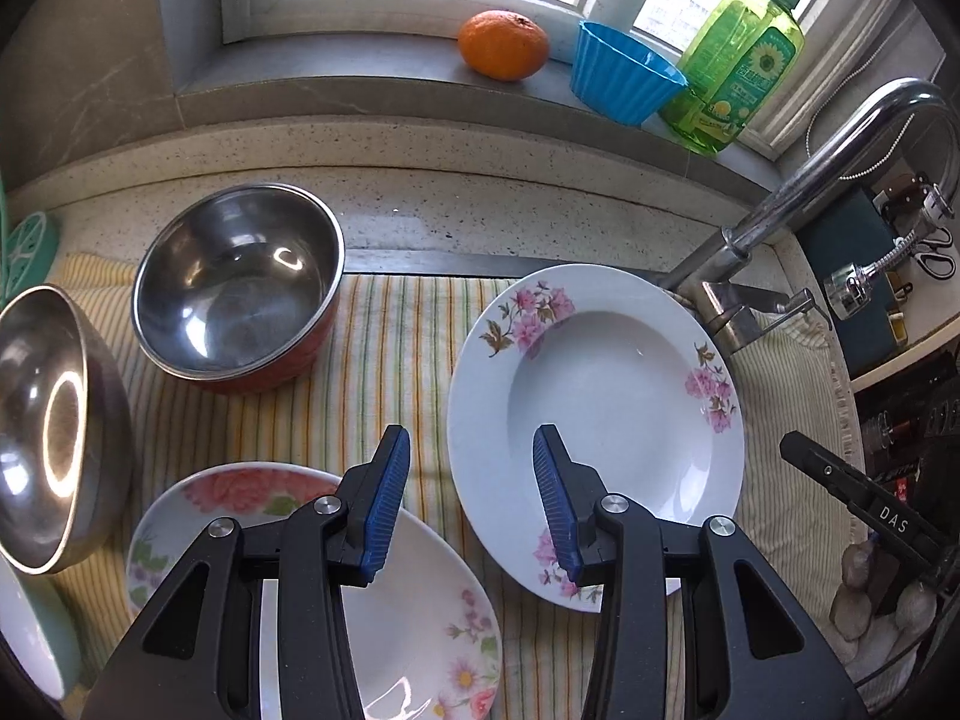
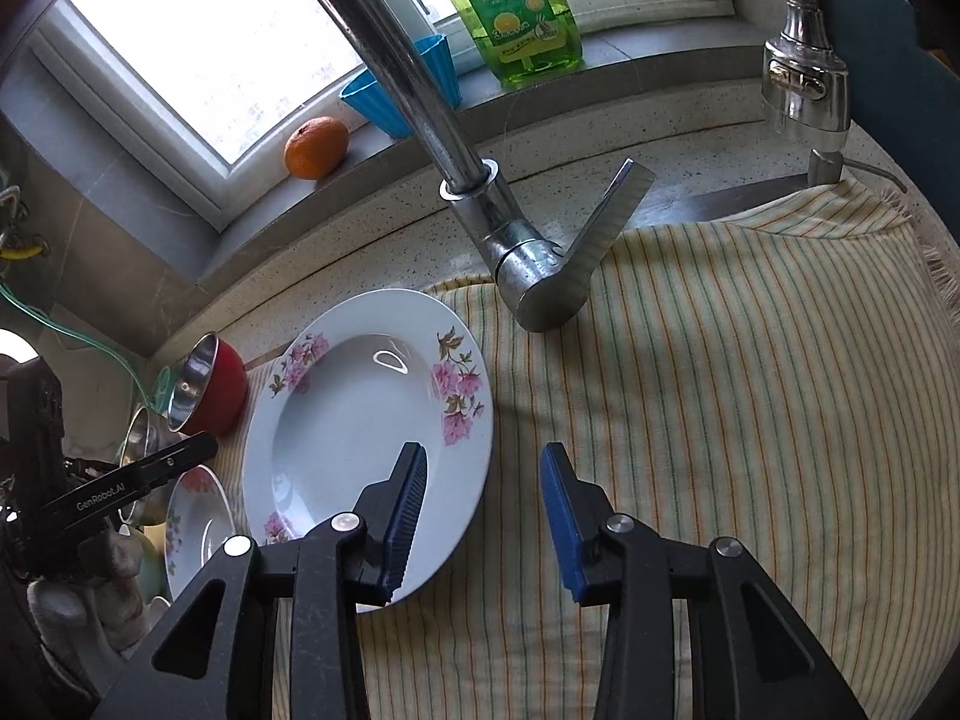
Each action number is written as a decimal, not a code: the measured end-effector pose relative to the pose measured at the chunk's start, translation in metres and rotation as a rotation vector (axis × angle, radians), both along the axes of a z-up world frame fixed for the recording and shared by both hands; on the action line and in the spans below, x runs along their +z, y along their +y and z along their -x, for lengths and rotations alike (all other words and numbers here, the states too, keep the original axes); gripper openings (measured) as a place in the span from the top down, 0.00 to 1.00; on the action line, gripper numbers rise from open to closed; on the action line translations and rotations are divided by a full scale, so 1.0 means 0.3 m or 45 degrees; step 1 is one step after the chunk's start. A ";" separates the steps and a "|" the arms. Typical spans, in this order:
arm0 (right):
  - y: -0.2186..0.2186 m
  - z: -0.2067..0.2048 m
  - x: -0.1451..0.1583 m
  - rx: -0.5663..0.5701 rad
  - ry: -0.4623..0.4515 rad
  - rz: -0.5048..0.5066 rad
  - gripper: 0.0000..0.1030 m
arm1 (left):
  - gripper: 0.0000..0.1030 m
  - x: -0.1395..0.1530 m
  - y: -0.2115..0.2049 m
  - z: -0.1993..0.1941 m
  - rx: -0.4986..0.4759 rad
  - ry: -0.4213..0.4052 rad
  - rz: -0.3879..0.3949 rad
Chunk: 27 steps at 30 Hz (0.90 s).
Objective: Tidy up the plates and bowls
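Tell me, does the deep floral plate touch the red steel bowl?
Apart. In the left wrist view, striped cloth shows between the deep floral plate and red steel bowl.

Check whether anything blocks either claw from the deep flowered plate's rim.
Nothing visible does. The left claw straddles the near left rim of the plate, one finger over the plate and one over the striped cloth. The right claw straddles the opposite rim. The faucet stands behind the plate, clear of both.

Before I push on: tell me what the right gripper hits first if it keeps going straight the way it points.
Most likely the striped cloth just right of the white floral plate; the right gripper straddles the plate's right rim, so its left finger may meet that rim first. Depth is unclear.
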State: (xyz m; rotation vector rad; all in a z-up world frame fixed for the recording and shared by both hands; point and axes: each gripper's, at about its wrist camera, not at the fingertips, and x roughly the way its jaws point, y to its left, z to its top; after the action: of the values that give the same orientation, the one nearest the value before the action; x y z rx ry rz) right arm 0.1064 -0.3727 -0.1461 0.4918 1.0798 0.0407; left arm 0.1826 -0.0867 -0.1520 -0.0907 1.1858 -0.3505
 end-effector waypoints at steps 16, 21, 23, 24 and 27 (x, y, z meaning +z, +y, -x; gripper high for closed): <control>-0.007 -0.064 -0.080 0.014 0.081 -0.077 0.77 | 0.66 -0.080 -0.004 -0.053 0.019 0.104 0.019; -0.006 -0.079 -0.091 0.014 0.089 -0.088 0.78 | 0.66 -0.095 -0.006 -0.065 0.026 0.121 0.023; -0.012 -0.084 -0.097 0.011 0.095 -0.104 0.79 | 0.66 -0.098 -0.008 -0.068 0.021 0.126 0.029; -0.014 -0.086 -0.100 0.011 0.098 -0.110 0.79 | 0.67 -0.099 -0.011 -0.070 0.019 0.127 0.026; -0.017 -0.092 -0.110 0.013 0.108 -0.118 0.81 | 0.72 -0.106 -0.026 -0.074 0.008 0.137 0.028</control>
State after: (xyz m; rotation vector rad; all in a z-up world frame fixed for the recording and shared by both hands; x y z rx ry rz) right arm 0.1340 -0.3779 -0.1792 0.5752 1.1674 0.0799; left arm 0.2049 -0.0944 -0.1838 -0.1338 1.2882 -0.3570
